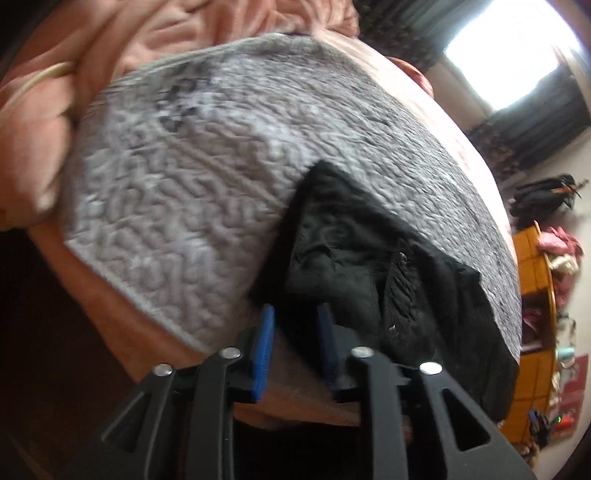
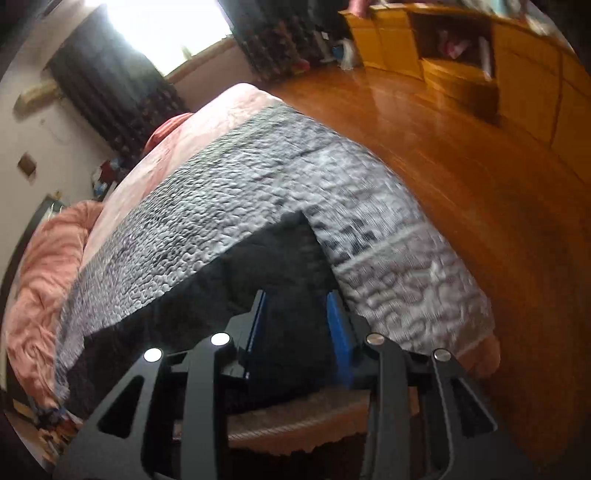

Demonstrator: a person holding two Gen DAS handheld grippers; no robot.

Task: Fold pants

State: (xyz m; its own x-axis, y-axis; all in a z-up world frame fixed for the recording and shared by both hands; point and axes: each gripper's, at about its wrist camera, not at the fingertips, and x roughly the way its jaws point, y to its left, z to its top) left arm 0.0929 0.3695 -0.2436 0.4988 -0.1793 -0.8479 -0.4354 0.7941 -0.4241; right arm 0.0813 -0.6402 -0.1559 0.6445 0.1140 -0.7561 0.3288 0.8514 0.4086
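Note:
Black pants [image 1: 354,254] lie crumpled near the front edge of a grey quilted blanket [image 1: 184,177] on a bed. My left gripper [image 1: 295,314] is open, its blue pads [image 1: 266,332] apart at the near corner of the pants, with no cloth pinched between them. In the right wrist view the pants [image 2: 266,266] spread as a dark mass over the blanket [image 2: 229,192]. My right gripper [image 2: 295,314] has its blue pads [image 2: 340,332] apart around a fold of the black cloth; whether it grips is unclear.
Pink bedding [image 1: 122,33] is bunched behind the blanket. A wooden floor [image 2: 461,166] runs to the right of the bed, with yellow wooden cabinets [image 2: 461,48] beyond. A bright window with dark curtains [image 2: 122,85] is at the back.

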